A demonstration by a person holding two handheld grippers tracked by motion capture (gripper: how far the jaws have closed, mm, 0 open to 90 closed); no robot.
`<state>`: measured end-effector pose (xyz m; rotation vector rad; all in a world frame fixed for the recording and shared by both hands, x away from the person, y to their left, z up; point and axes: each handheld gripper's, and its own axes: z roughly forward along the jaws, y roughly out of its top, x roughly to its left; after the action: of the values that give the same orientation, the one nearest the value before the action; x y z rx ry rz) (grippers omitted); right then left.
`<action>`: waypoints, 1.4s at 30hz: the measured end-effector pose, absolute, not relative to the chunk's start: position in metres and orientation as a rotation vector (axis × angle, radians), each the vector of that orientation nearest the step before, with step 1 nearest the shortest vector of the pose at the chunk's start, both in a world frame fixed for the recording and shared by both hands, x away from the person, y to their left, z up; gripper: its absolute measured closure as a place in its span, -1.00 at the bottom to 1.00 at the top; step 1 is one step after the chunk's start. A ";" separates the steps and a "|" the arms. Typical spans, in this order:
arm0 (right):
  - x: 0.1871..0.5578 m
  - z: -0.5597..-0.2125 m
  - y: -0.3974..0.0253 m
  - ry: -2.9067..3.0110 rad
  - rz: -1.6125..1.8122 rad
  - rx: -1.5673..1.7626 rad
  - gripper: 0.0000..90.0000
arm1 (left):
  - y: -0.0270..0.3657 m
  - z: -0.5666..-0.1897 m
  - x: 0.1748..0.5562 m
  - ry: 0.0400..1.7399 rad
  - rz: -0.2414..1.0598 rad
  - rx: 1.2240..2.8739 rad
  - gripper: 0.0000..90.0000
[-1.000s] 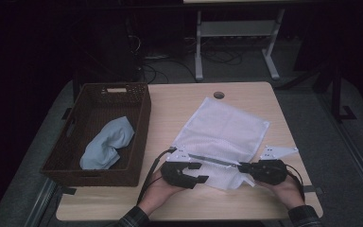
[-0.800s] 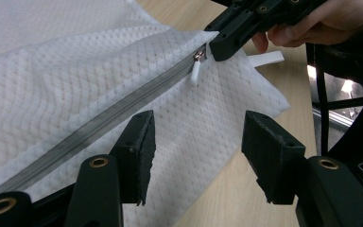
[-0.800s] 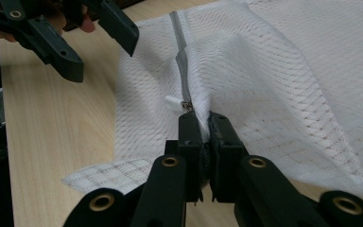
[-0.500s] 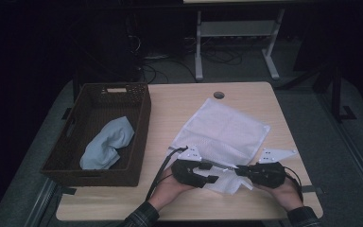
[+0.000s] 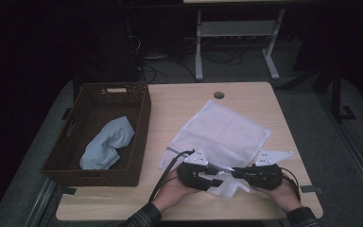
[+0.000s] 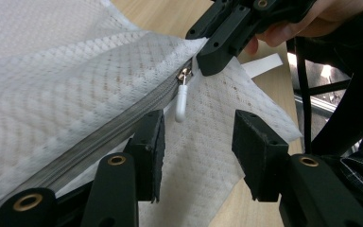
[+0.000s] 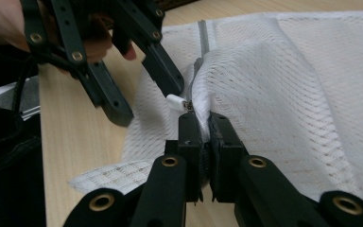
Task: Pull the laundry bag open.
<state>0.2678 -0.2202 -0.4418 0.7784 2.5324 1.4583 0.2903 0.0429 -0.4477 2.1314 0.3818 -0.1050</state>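
Observation:
A white mesh bag [image 5: 222,130] lies on the wooden table, its zippered front edge lifted between both grippers. My right gripper [image 7: 204,120] is shut on the bag's edge at the end of the zipper [image 7: 201,33]. The small white zipper pull [image 6: 181,99] hangs just ahead of my left gripper [image 6: 198,123], which is open, one jaw on each side of it without touching. In the high view the left gripper [image 5: 216,176] and right gripper [image 5: 238,173] face each other, tips close together, near the table's front edge.
A dark wicker basket [image 5: 142,120] stands at the table's left with a light blue cloth [image 5: 106,142] inside. A round cable hole [image 5: 219,95] sits near the far edge. Bare tabletop [image 5: 170,109] lies between basket and bag. A desk frame [image 5: 236,28] stands on the floor beyond.
My left gripper has moved right along the bag's front edge toward the right gripper. The bag's near corner has bunched up and risen between them. The right gripper has stayed put.

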 end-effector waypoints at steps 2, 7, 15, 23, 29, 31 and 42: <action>0.267 -0.441 -0.220 2.534 1.473 0.771 0.87 | 0.040 -0.450 0.289 0.379 -0.102 2.137 0.23; 0.265 -0.441 -0.217 2.540 1.486 0.758 0.87 | 0.039 -0.450 0.291 0.384 -0.109 2.132 0.33; 0.264 -0.442 -0.214 2.551 1.486 0.740 0.87 | 0.032 -0.451 0.294 0.371 -0.136 2.133 0.48; 0.264 -0.441 -0.215 2.547 1.496 0.735 0.87 | 0.027 -0.452 0.298 0.373 -0.145 2.136 0.66; 0.263 -0.441 -0.214 2.548 1.499 0.733 0.87 | 0.029 -0.452 0.300 0.389 -0.160 2.131 0.85; 0.262 -0.441 -0.214 2.545 1.502 0.731 0.87 | 0.029 -0.452 0.301 0.397 -0.165 2.128 0.89; 0.261 -0.441 -0.212 2.547 1.492 0.724 0.87 | 0.033 -0.451 0.301 0.420 -0.182 2.132 0.92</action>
<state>0.2615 -0.2122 -0.4409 0.7240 2.5473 1.4922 0.3009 0.0327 -0.4509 2.1316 0.4204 -0.1815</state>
